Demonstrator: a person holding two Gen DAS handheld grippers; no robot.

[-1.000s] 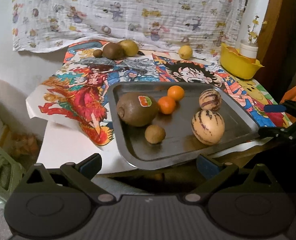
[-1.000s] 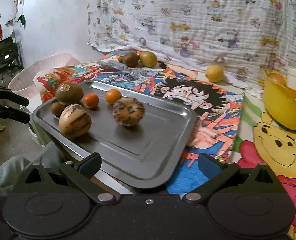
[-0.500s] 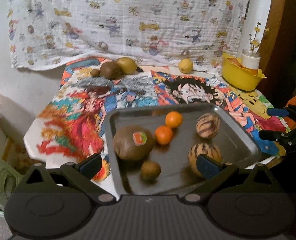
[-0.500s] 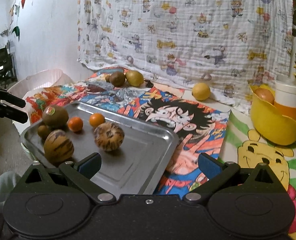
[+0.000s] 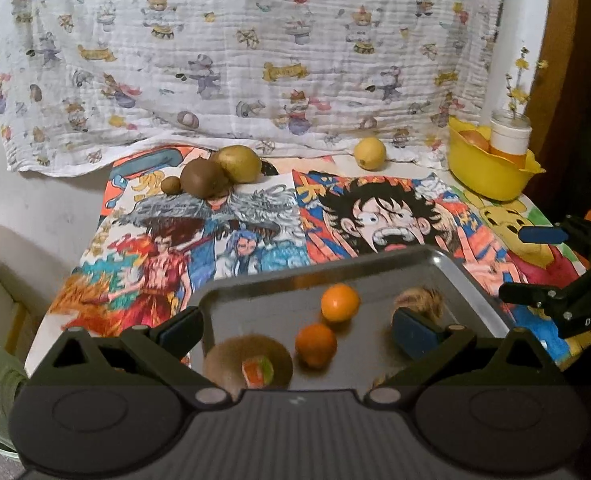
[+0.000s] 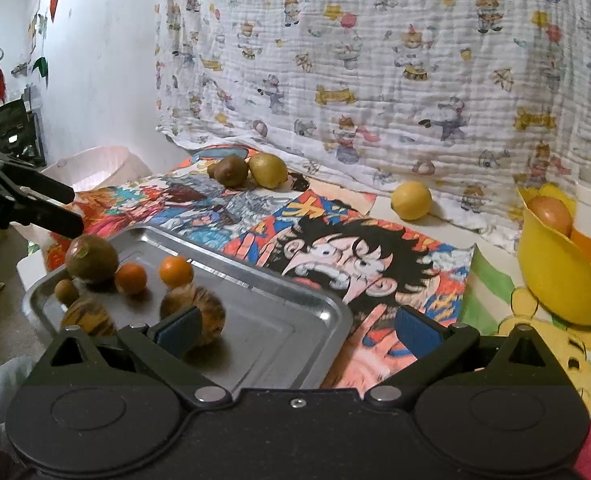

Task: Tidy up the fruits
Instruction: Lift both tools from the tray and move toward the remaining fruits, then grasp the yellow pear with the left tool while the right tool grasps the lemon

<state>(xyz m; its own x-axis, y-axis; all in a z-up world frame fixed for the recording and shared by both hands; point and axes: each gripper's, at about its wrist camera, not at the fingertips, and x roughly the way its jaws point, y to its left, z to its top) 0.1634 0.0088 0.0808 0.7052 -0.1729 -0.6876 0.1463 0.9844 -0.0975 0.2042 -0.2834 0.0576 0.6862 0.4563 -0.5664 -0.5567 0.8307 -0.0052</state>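
Note:
A metal tray (image 5: 375, 257) sits at the near edge of the table. It holds two oranges (image 5: 340, 303), a large kiwi with a sticker (image 5: 251, 362), a small kiwi (image 6: 66, 291) and two striped melons (image 6: 211, 307). My left gripper (image 5: 297, 330) is open over the tray's near side, with nothing between its fingers. My right gripper (image 6: 297, 330) is also open and empty, over the tray's right end (image 6: 279, 320). At the far side of the table lie a small kiwi (image 5: 171, 185), a brown kiwi (image 5: 203, 178), a yellow-green fruit (image 5: 237, 164) and a lemon (image 5: 370, 153).
A yellow bowl (image 5: 491, 174) with a fruit and a white cup stands at the back right corner. Cartoon posters (image 5: 379, 216) cover the table, and a printed cloth (image 5: 255, 60) hangs behind it. A pale basket (image 6: 95, 162) stands left of the table.
Both grippers have moved forward and up over the tray, so the tray sits lower in both views and some fruit is behind the fingers. Both stay open.

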